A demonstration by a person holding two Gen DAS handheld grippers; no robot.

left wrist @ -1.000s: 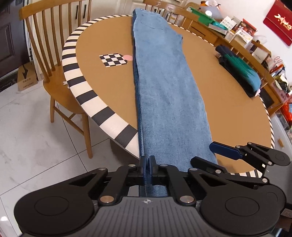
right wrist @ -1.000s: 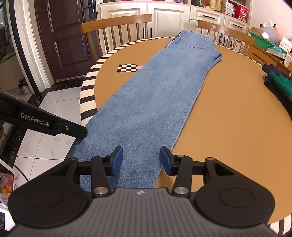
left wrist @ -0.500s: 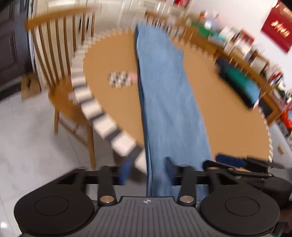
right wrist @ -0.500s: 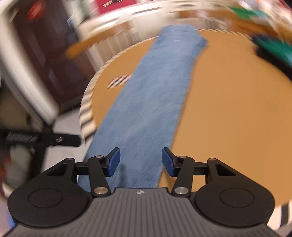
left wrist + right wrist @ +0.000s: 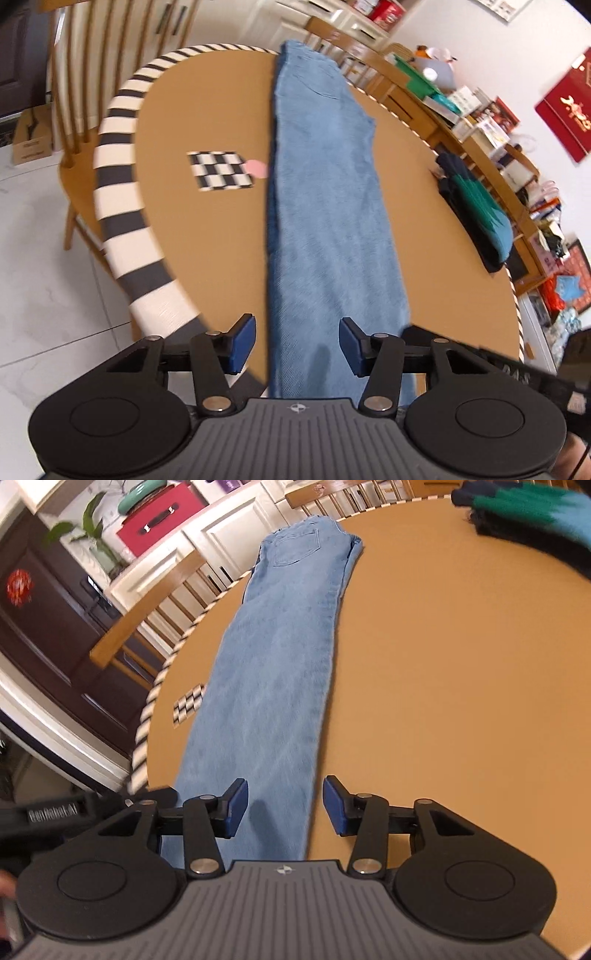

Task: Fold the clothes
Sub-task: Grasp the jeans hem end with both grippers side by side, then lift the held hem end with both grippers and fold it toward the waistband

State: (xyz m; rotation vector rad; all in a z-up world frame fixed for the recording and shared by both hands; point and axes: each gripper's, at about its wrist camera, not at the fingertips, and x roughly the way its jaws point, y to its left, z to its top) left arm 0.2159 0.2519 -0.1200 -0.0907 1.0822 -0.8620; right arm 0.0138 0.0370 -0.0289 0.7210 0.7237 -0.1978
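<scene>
Blue jeans [image 5: 325,221], folded lengthwise, lie in a long strip across the round brown table [image 5: 207,240]. The waist is at the far side and the leg ends hang over the near edge. My left gripper [image 5: 297,345] hovers over the strip's left edge near the table rim. Its jaws are closing, the denim is below and between them, and the pads do not press on it. My right gripper [image 5: 285,808] stands open above the strip's right edge [image 5: 288,738], holding nothing. The left gripper's body [image 5: 55,808] shows at the left of the right wrist view.
A checkerboard marker [image 5: 221,170] and a pink dot [image 5: 256,168] lie left of the jeans. A folded dark and green clothes pile [image 5: 476,210] sits at the table's right side. Wooden chairs [image 5: 92,74] ring the striped rim [image 5: 122,206]. Cluttered shelves stand behind.
The left gripper was shut on the jeans' leg end and has let it go and opened. Both grippers have moved in over the near table edge. The right one has rolled.
</scene>
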